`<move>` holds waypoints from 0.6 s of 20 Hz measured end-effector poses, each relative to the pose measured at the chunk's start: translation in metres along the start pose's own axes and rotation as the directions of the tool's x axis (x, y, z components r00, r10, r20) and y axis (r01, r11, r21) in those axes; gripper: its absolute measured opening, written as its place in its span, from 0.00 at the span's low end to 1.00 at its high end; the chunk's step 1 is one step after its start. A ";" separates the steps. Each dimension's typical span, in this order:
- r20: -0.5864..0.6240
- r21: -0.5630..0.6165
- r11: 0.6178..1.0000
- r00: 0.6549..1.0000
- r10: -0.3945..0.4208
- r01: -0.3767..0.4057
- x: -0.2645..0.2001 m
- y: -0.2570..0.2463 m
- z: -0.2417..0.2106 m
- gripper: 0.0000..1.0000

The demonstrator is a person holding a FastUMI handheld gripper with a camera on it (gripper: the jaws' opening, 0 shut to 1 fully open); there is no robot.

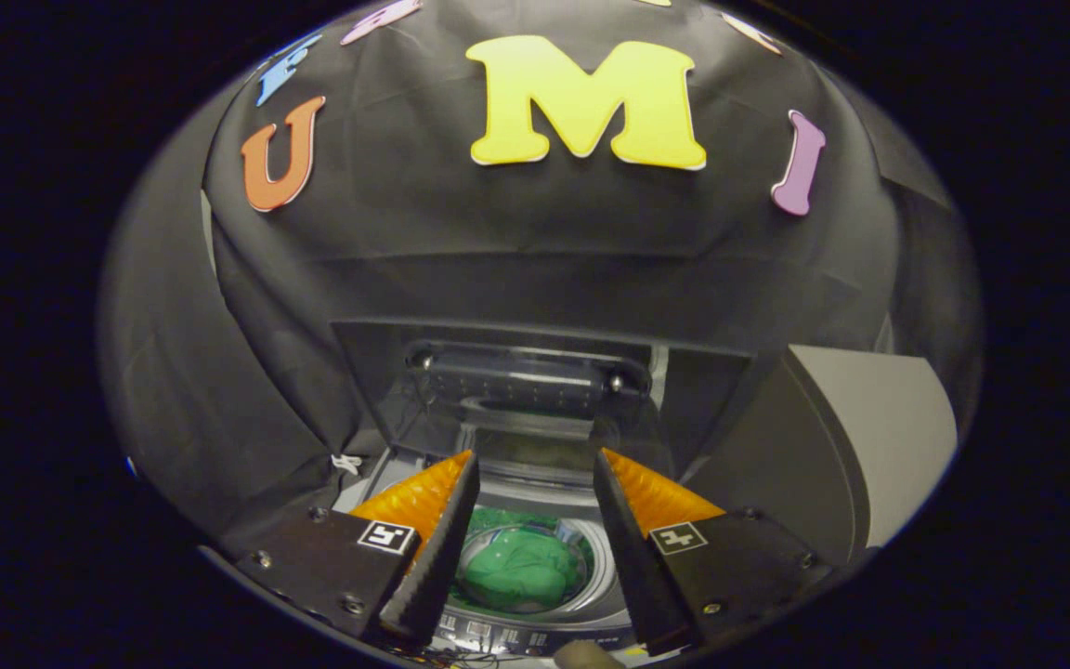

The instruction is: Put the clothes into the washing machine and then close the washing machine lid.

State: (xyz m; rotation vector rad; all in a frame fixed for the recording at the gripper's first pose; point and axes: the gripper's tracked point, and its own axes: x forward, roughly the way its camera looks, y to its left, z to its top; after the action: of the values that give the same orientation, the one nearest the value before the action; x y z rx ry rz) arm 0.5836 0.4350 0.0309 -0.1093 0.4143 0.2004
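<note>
Gripper: fingers spread wide apart, nothing between them; held above the machine's front edge, looking down and forward over the tub
Washing machine: top-loading; its opening lies directly below and between the fingers; a strip of controls runs along the near edge, too small to make out
Clothes: a green bundle lying at the bottom of the drum, seen through the gap between the fingers; apart from both fingers, touched by neither
Drum: pale ring around the green bundle; no cloth seen hanging over its rim
Lid: dark, see-through panel standing raised at the back of the opening, beyond the fingertips; its bar-shaped edge uppermost
Grey panel: a plain slanted surface beside the machine, beyond the far finger; what it belongs to cannot be told
Step in hand: judged, the loading is done, since the clothes rest in the drum and the gripper is empty; the closing of the lid is not yet done
Next move calls for: reaching forward and up to the lid's top edge; catching or pushing it toward the front; lowering it over the opening with the fingers kept clear of the closing gap
</note>
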 end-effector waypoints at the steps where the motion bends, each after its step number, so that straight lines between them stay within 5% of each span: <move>1: 0.006 -0.003 1.000 1.000 -0.011 0.011 0.000 -0.001 0.007 0.78; 12: 0.057 0.014 0.999 0.998 -0.032 0.032 0.035 0.007 0.084 0.78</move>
State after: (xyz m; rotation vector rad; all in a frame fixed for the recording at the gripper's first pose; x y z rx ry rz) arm 0.6463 0.4602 0.0927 -0.0970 0.3565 0.1687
